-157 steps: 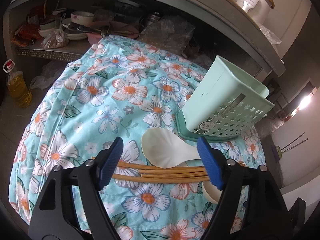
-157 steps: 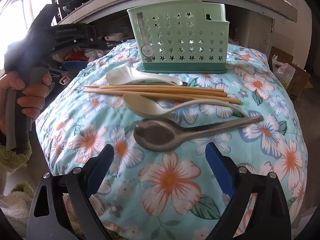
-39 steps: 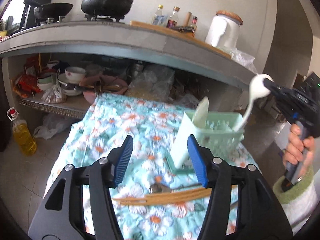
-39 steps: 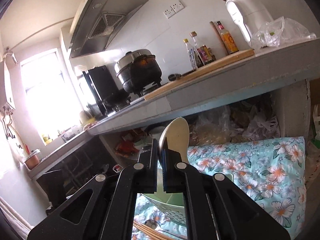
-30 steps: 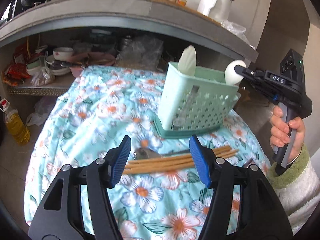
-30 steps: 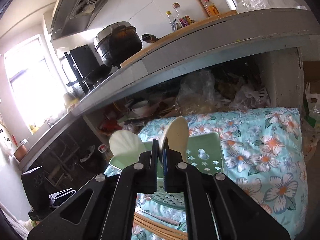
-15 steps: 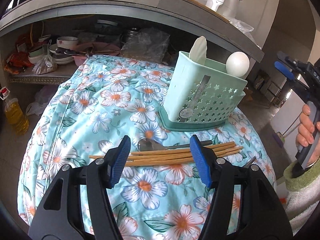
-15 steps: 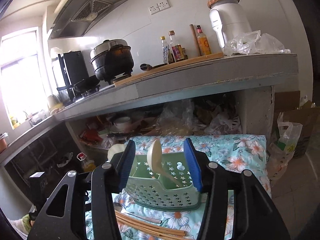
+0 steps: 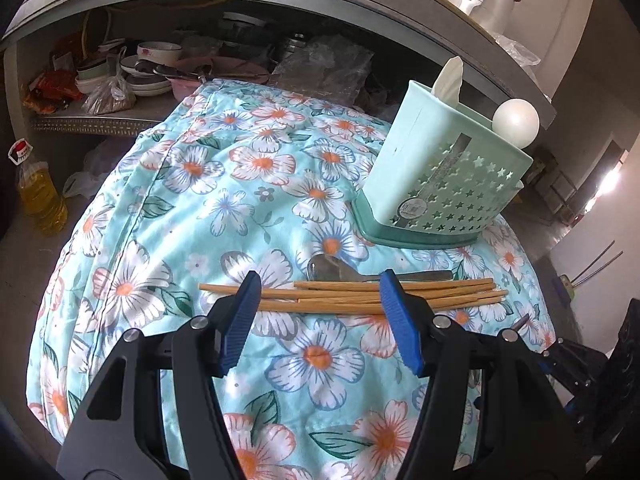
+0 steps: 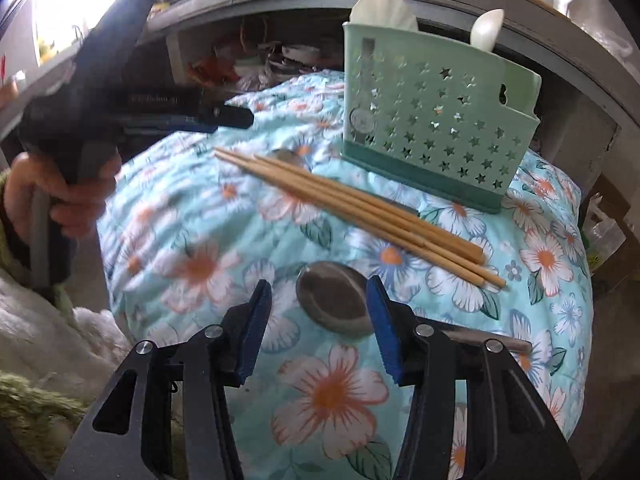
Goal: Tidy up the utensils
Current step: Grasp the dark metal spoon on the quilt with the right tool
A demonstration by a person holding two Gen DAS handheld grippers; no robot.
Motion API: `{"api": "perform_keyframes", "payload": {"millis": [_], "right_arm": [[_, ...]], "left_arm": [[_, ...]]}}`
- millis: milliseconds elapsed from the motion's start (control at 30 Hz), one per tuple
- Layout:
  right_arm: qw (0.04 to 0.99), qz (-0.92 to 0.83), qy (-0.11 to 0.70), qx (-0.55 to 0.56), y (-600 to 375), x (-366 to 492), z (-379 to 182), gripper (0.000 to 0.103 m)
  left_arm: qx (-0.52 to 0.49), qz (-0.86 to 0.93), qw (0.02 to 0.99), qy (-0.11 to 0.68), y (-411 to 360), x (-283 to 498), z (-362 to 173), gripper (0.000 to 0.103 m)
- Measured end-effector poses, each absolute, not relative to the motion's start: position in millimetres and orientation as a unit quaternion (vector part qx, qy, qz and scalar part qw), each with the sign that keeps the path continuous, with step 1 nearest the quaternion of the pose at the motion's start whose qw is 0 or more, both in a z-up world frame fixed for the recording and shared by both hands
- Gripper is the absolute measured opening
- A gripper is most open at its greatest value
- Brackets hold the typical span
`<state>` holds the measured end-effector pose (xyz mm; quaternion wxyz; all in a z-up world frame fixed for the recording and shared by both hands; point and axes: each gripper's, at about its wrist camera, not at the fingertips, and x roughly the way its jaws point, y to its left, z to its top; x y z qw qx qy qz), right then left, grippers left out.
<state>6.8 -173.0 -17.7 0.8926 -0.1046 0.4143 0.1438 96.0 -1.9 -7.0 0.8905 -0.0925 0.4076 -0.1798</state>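
the chopsticks point(image 9: 360, 294) lie bundled on the flowered cloth point(image 9: 200, 184), long axis across the left wrist view, ends pointing left and right; in the right wrist view they run diagonally from upper left to lower right. behind them a metal spoon point(image 10: 334, 304) lies nearly parallel, bowl towards the left tool's side, handle running right under the right tool's finger. the green basket point(image 9: 436, 184) stands upright beyond, with two pale spoons point(image 9: 515, 122) upright in it, bowls up. the left tool point(image 9: 320, 320) hangs open over the chopsticks, gripping nothing. the right tool point(image 10: 318, 322) is closing, its fingers either side of the spoon's bowl, not pressing it.
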Motion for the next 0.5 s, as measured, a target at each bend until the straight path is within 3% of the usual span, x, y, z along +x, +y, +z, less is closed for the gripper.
{"api": "perform_keyframes", "payload": {"millis": [233, 367, 500], "right_arm": [[0.892, 0.086, 0.394, -0.203, -147.9, 8.0, -39.6, 0.033], [0.888, 0.075, 0.398, -0.215, -143.4, 7.9, -48.7, 0.018], [0.892, 0.061, 0.391, -0.217, -142.1, 8.0, -51.4, 0.014]], "left_arm": [[-0.104, -0.167, 0.890, 0.410, 8.8, 92.4, -9.0, 0.058], [-0.117, -0.168, 0.889, 0.410, 13.8, 95.0, -9.3, 0.058], [-0.116, -0.173, 0.887, 0.412, 13.0, 103.1, -9.8, 0.056]]}}
